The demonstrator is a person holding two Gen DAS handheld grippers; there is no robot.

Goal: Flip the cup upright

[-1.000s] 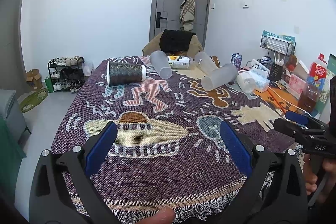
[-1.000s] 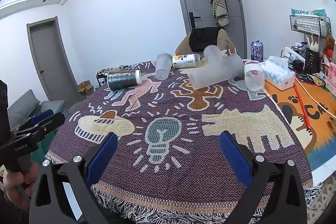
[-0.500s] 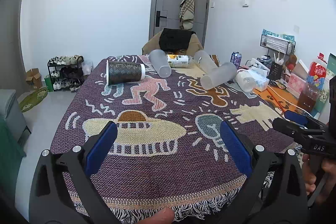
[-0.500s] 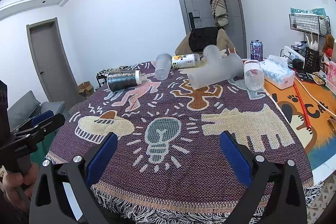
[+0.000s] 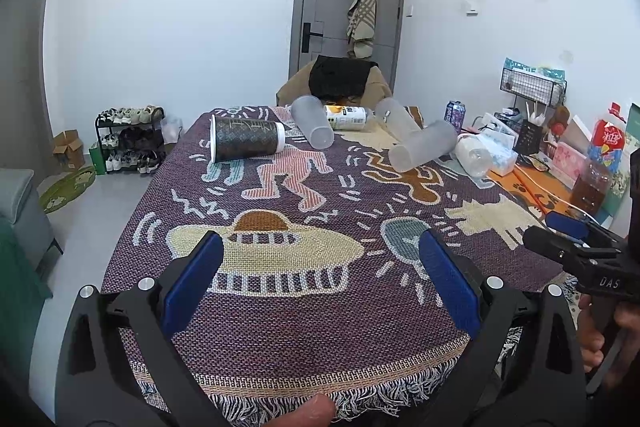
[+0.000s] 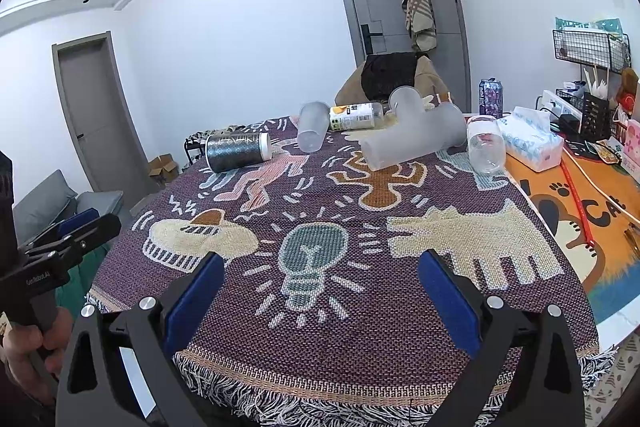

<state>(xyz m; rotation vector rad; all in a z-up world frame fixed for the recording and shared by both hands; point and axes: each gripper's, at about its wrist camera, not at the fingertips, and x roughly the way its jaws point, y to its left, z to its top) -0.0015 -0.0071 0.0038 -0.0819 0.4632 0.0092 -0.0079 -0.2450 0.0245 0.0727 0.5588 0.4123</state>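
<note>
Lettering "DAS" marks right hand-held gripper (image 5: pixel 576 247).

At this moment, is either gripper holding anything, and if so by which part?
Nothing is held. The left gripper and right gripper are both open over the near table edge; the cups lie far off.

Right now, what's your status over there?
Left gripper and right gripper: jaws open, empty. Dark cup lying sideways, far end. Nothing between.
</note>
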